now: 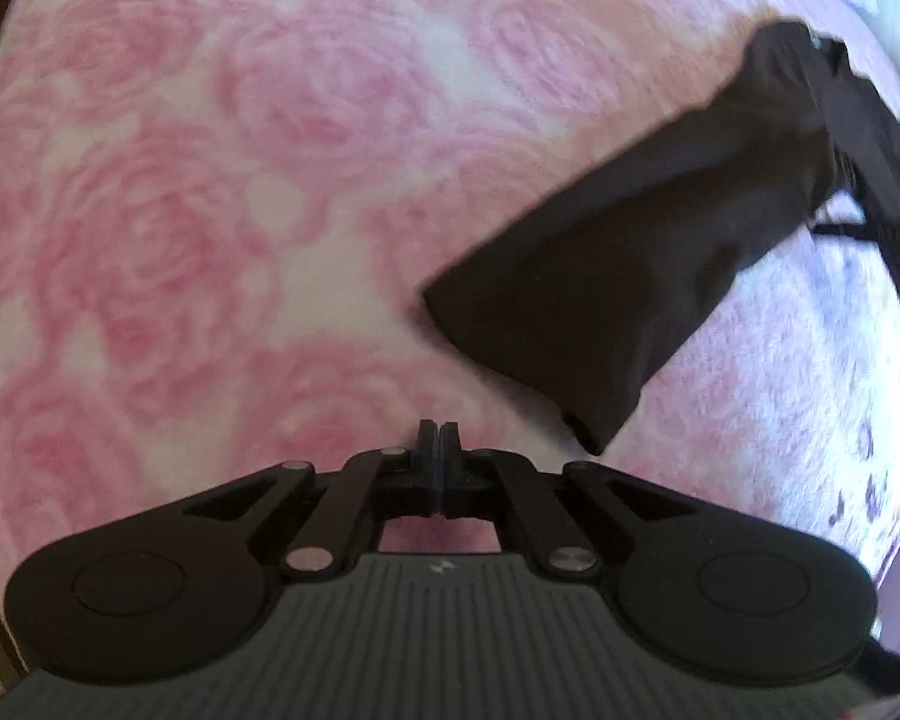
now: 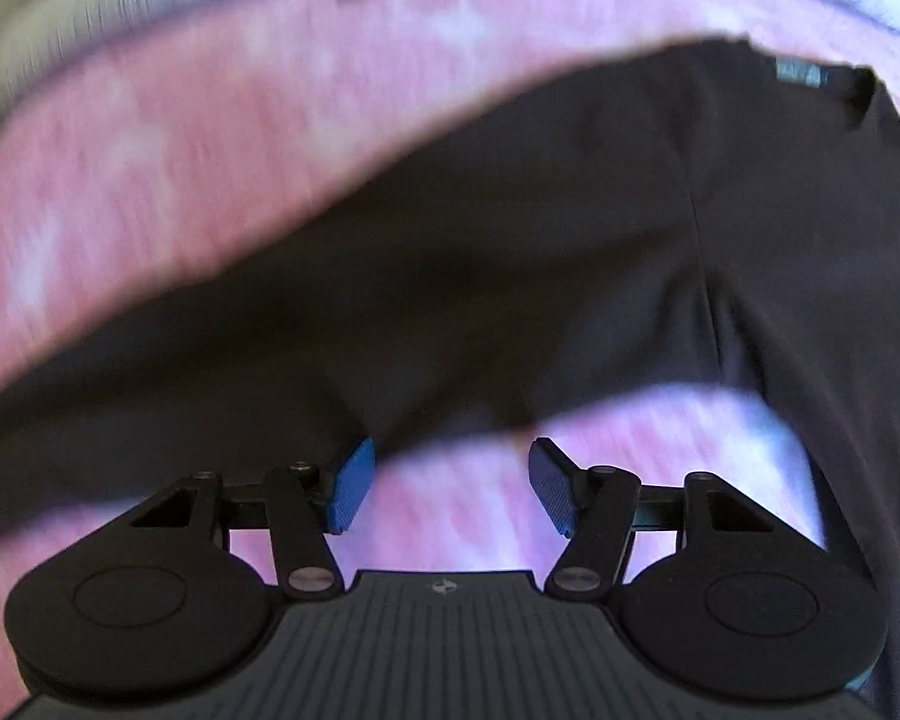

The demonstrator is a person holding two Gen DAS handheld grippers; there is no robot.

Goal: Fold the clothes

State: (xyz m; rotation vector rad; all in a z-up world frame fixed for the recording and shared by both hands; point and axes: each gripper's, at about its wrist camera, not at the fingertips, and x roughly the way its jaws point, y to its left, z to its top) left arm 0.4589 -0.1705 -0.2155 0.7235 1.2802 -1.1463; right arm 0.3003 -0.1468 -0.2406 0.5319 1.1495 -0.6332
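Trousers, dark and smooth, lie on pink blanket; left hand-held gripper closed empty, right hand-held gripper parted, empty.

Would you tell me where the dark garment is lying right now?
The dark garment lies on the pink rose-patterned blanket, at the right of the left wrist view; in the right wrist view it spreads just ahead of the open right gripper.

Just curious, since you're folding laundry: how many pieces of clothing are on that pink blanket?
1 that I can see: a dark garment lying on the rose-patterned pink blanket, ahead of the right gripper's fingers. More may lie outside these views.
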